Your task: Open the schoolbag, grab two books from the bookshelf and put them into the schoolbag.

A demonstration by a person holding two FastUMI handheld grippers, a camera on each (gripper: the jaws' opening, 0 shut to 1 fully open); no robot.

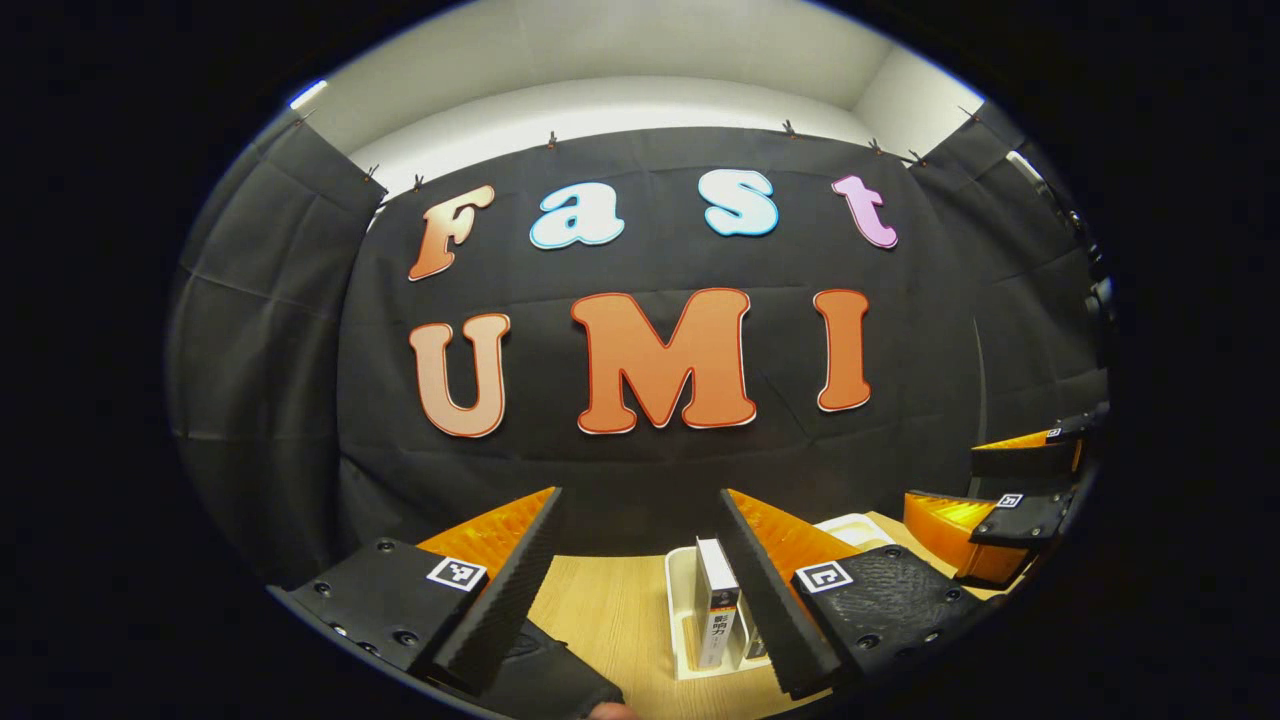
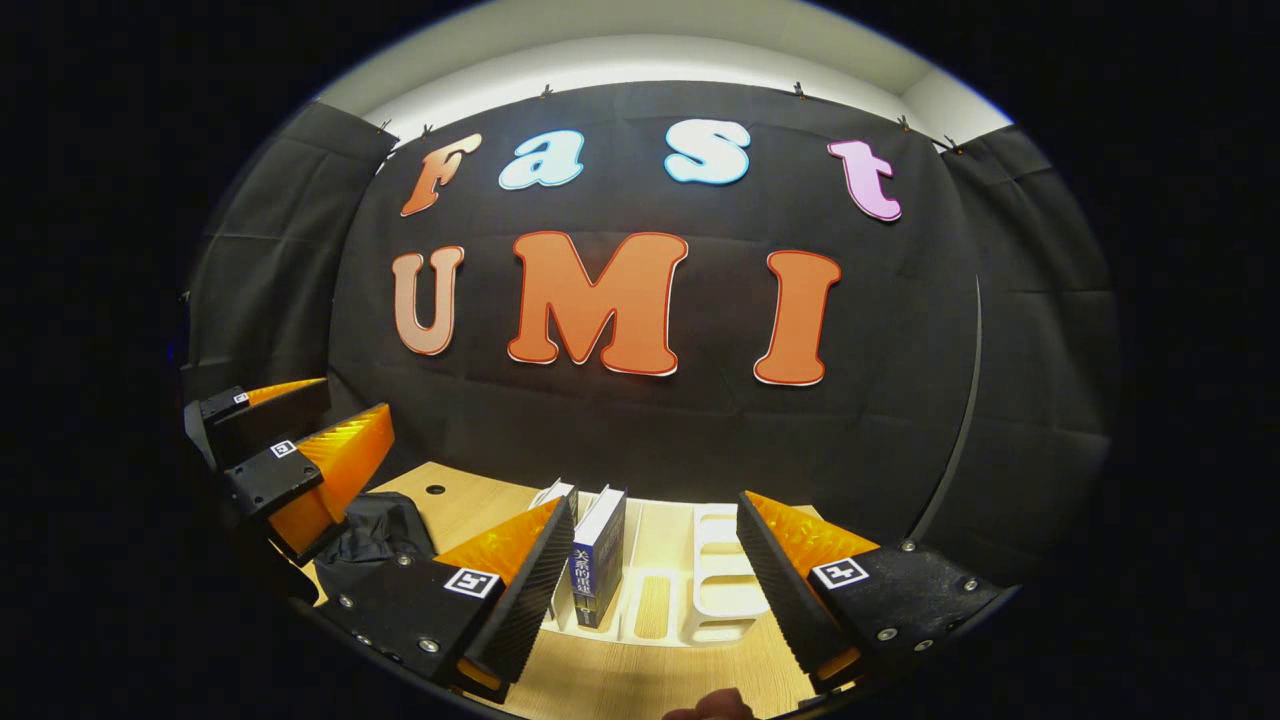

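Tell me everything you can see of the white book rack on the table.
The book rack is a white, plastic-looking desktop stand with upright dividers forming slots, sitting on the light wooden table near the black cloth wall. In the right gripper view a dark blue book stands upright in a left slot, beside a second book partly hidden by the right tool's finger; the right slots look empty. In the left gripper view a white-spined book stands in it. Neither tool touches it.
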